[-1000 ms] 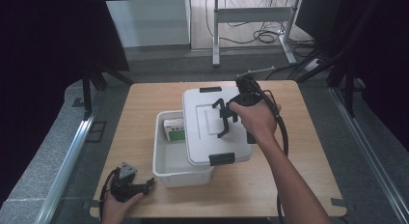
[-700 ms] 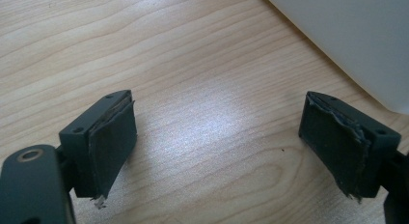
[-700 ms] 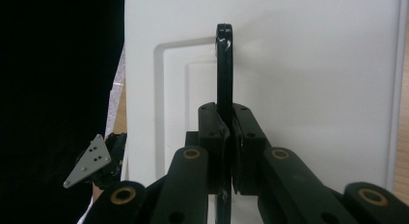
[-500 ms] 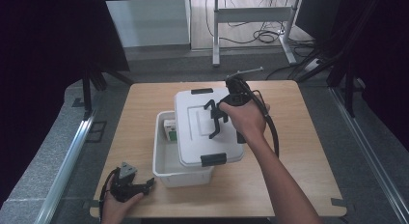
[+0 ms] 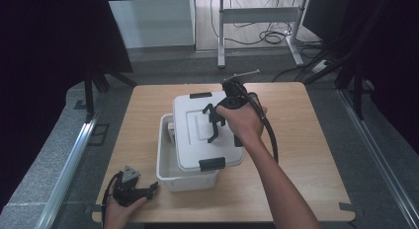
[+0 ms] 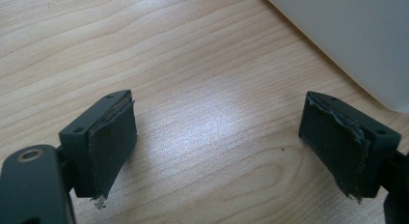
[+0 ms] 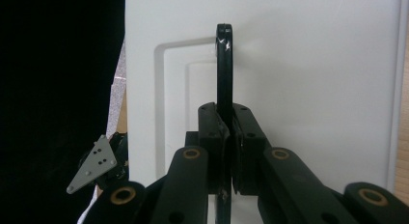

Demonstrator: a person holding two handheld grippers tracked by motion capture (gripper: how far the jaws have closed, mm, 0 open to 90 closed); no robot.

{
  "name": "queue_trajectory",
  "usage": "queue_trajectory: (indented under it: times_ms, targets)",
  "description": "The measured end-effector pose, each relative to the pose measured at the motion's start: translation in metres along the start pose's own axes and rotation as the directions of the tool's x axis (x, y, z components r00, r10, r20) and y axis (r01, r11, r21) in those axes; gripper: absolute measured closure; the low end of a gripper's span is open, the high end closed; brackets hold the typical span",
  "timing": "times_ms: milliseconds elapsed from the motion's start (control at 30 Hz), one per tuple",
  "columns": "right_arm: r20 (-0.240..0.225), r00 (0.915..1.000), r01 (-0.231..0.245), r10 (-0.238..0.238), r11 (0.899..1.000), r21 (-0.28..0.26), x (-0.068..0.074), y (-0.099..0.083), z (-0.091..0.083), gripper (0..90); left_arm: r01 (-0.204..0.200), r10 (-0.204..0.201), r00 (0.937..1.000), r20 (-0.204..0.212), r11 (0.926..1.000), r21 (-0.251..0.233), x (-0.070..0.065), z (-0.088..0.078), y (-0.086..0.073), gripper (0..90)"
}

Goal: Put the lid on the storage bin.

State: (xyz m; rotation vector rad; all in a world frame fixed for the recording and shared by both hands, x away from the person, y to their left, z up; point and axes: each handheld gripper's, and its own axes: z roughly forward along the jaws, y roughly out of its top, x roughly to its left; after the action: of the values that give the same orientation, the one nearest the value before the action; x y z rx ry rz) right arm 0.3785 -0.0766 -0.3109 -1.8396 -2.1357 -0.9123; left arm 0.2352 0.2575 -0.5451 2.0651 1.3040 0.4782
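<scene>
At the lower left, the left gripper [image 5: 143,191] is resting open-jawed on the table [image 5: 306,155]; mid-frame, the right gripper [image 5: 213,124] is clamping the lid's handle [image 7: 223,64], lid [image 5: 197,135] lying offset right over the bin [image 5: 168,174]

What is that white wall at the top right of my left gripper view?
Observer: That is the white bin on the table. In the high view a lid lies askew over it, leaving the bin's left edge uncovered.
Operator: Is anything holding that lid?
Observer: Yes. The right gripper is shut on the lid's black handle, which stands upright between its jaws.
</scene>
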Motion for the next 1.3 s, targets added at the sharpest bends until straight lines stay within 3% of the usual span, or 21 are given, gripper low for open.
queue_trajectory:
  times_ms: [633,933,1300]
  targets:
    - [0.014,0.9999,-0.003,0.003,0.999,0.05,0.019,0.003,0.027,84.7,-0.002,0.002,1.0,0.003,1.0,0.001,0.0,0.0,0.0,13.1]
    - [0.02,0.9997,0.009,-0.011,0.998,0.056,0.034,0.003,0.029,84.7,-0.004,0.004,1.0,0.003,1.0,0.0,0.0,0.0,0.0,13.1]
    - [0.018,0.9995,-0.026,0.024,0.997,0.07,0.038,0.0,0.034,84.6,-0.006,0.006,1.0,0.006,1.0,0.001,0.001,0.0,0.0,13.1]
